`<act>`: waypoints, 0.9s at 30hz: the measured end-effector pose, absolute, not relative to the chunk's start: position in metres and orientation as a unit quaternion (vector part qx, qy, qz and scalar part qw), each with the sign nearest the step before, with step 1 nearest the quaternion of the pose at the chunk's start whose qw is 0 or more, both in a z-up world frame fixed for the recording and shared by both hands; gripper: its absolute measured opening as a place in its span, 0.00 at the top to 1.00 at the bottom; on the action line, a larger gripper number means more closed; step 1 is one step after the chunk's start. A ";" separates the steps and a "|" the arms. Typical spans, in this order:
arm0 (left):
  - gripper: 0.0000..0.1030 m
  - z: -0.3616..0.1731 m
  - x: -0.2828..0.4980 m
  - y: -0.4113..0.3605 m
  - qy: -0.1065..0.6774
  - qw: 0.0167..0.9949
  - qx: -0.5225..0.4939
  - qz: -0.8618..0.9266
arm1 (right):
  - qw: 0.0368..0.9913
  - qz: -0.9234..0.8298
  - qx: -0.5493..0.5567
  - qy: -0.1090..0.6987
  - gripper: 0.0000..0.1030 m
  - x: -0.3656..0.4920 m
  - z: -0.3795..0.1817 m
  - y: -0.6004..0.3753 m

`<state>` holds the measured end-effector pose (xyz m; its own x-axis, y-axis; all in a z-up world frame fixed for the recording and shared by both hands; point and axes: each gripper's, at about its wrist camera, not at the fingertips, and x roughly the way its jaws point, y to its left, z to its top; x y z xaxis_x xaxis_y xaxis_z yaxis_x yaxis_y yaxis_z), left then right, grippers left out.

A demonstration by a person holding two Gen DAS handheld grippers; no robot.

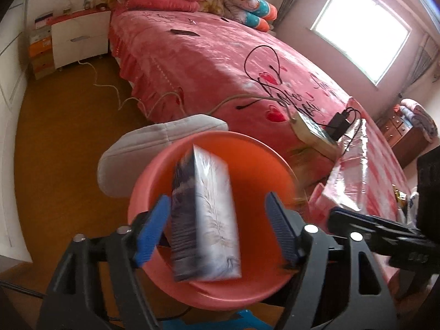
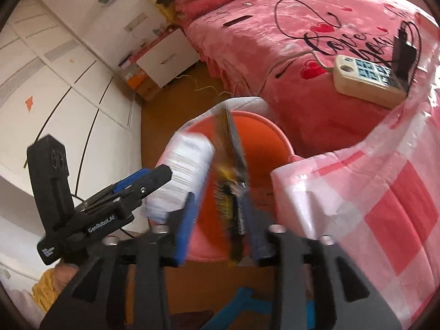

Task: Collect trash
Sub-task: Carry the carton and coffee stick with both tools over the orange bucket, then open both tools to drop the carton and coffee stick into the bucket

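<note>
L gripper (image 1: 217, 229) nearest cam in left wrist view, blue pads spread wide, not pressing anything. Pale feather-print box (image 1: 205, 220) sits blurred between them: near the left pad, clear gap to the right pad, right over the orange basin (image 1: 264, 165). R gripper (image 2: 220, 220) also parted, over same basin; yellow-dark snack wrapper (image 2: 233, 170) blurred between its pads, contact w/ right pad unclear, can't tell if loose. Basin sits on floor beside bed (image 1: 206, 63), white cushion (image 1: 154, 143) behind it. On bed: power strip (image 2: 368, 79) w/ black charger (image 2: 404, 55) plugged in, pink checked plastic sheet (image 2: 385, 192) at the near edge. White nightstand (image 1: 79, 41) far back.
</note>
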<state>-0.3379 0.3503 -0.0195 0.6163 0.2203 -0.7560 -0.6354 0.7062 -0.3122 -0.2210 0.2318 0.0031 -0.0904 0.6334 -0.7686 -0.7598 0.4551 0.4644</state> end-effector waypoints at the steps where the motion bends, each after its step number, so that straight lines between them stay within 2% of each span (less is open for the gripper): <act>1: 0.27 -0.020 -0.339 0.350 0.359 0.852 -0.284 0.253 | 0.673 0.517 -0.052 0.527 0.45 -0.219 0.004 0.230; 5: 0.26 -0.018 -0.339 0.350 0.357 0.855 -0.280 0.252 | 0.687 0.512 -0.034 0.514 0.43 -0.215 0.014 0.213; 8: 0.26 -0.015 -0.338 0.347 0.353 0.859 -0.277 0.248 | 0.702 0.507 -0.028 0.499 0.30 -0.216 0.023 0.201; 10: 0.26 -0.013 -0.336 0.345 0.352 0.860 -0.278 0.243 | 0.714 0.502 -0.026 0.488 0.28 -0.217 0.029 0.191; 12: 0.26 -0.011 -0.335 0.342 0.353 0.862 -0.278 0.237 | 0.726 0.492 -0.027 0.480 0.21 -0.218 0.031 0.182; 27: 0.25 0.010 -0.306 0.284 0.362 0.887 -0.235 0.162 | 0.785 0.426 -0.016 0.449 0.15 -0.215 0.021 0.119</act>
